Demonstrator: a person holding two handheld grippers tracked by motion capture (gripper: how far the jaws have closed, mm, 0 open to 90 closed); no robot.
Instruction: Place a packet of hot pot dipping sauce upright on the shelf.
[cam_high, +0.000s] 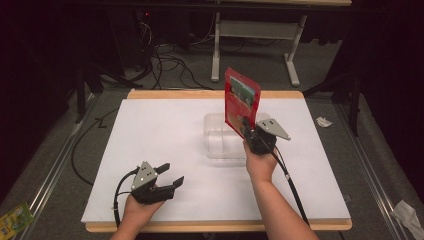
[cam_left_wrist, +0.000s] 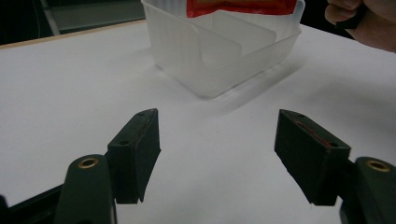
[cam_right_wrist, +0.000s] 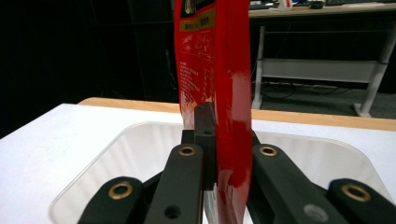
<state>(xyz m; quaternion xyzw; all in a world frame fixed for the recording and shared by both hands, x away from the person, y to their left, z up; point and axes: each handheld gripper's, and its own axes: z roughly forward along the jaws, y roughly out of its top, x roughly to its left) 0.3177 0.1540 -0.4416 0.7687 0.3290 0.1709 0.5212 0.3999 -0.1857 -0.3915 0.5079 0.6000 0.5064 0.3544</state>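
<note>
Right gripper (cam_right_wrist: 210, 140) jaws clenched on red pouch (cam_high: 241, 100), held upright over clear bin (cam_high: 220, 142); left gripper (cam_high: 165, 180) released, idle on tabletop (cam_high: 150, 125); next: lower pouch in, probably.

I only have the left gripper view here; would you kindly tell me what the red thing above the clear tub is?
Observer: It is a red pouch, held upright over the clear tub.
Operator: Thank you. What holds it?
Observer: The right gripper is shut on its lower part, one jaw on each face.
Operator: Is its bottom edge inside the tub yet?
Observer: In the right gripper view, the pouch's lower edge hangs over the tub's opening; I cannot tell how deep it sits.
</note>
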